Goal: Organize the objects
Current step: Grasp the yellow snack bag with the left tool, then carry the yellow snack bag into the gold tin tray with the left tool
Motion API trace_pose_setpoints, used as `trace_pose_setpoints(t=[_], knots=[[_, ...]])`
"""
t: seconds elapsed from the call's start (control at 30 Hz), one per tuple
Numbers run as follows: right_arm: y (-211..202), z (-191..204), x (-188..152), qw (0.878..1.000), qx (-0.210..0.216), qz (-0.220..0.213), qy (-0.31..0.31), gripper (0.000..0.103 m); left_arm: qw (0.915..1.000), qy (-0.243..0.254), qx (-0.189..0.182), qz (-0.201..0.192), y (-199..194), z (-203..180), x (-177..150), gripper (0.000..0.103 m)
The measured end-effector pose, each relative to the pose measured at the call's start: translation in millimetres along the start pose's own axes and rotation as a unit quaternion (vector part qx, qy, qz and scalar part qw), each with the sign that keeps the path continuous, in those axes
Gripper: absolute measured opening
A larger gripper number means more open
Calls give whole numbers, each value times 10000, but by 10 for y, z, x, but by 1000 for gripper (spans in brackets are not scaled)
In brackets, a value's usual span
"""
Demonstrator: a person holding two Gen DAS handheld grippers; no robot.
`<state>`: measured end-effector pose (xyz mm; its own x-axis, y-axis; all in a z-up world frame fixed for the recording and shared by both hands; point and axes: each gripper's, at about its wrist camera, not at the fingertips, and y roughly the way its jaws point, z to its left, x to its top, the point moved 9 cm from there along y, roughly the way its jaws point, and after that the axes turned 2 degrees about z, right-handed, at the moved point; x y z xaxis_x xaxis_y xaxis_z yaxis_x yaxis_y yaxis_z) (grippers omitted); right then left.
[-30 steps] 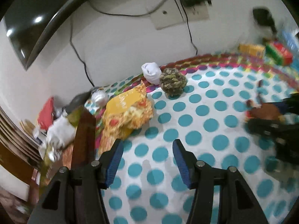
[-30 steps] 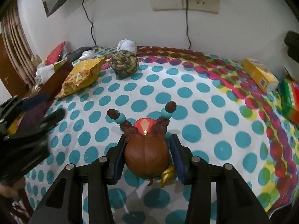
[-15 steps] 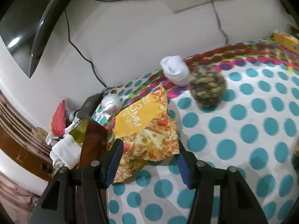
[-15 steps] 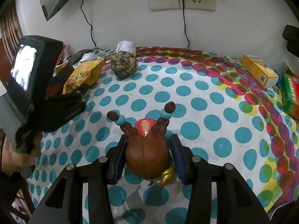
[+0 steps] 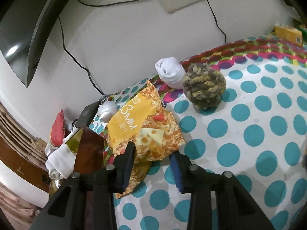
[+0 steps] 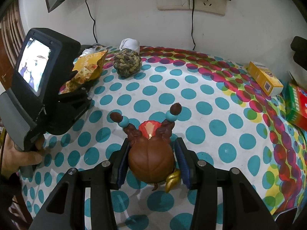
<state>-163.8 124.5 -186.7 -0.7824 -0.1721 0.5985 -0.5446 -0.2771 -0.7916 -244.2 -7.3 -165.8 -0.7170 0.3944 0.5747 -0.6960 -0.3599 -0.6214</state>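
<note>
Left wrist view shows my left gripper (image 5: 152, 161) tilted down over the near edge of the crinkled yellow-and-orange snack bag (image 5: 142, 132), which lies on the white table (image 5: 239, 134) covered in teal polka dots, near its left edge. My left jaws have just been closing, and the bag's lower corner sits between them; the left pad lies against the foil, while the right pad stands just beside the bag's edge, so I cannot tell that it presses. Just beyond the bag sit a round ball of knotted olive and yellow rope (image 5: 204, 88) and, touching it behind, a rolled white sock (image 5: 169, 72) against the wall. To the left of the bag stands a dark brown box with a gold flap (image 5: 88, 149). In the right wrist view my right gripper (image 6: 151, 162) points steeply down, and its jaws are clamped narrowly on the round brown head of a figurine with two braids tipped in teal beads (image 6: 150, 159), which rests on the table near its front middle, the braids fanning away from me. My left hand (image 6: 15, 159) grips the other gripper's handle at the left edge of that view. Far right lie a yellow carton (image 6: 264, 78) and a green and red box (image 6: 296, 105).
</note>
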Motion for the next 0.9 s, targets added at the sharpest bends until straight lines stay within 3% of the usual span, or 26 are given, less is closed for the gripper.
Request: trace_pose_setpoints(t=[0.33,0.57,0.9], knots=[[1,22,12,9999,-89,18,-68,43,9977,-332,-561,-204,-414,23,39,32],[3,33,15,9996,-233,47,-178,43,9881,-826,-1259,-297,-737,121,-39,32],[9,47,9,9989,-362,69,-283,43,9705,-1293,-1978,-475,-1243,340,-161,31]])
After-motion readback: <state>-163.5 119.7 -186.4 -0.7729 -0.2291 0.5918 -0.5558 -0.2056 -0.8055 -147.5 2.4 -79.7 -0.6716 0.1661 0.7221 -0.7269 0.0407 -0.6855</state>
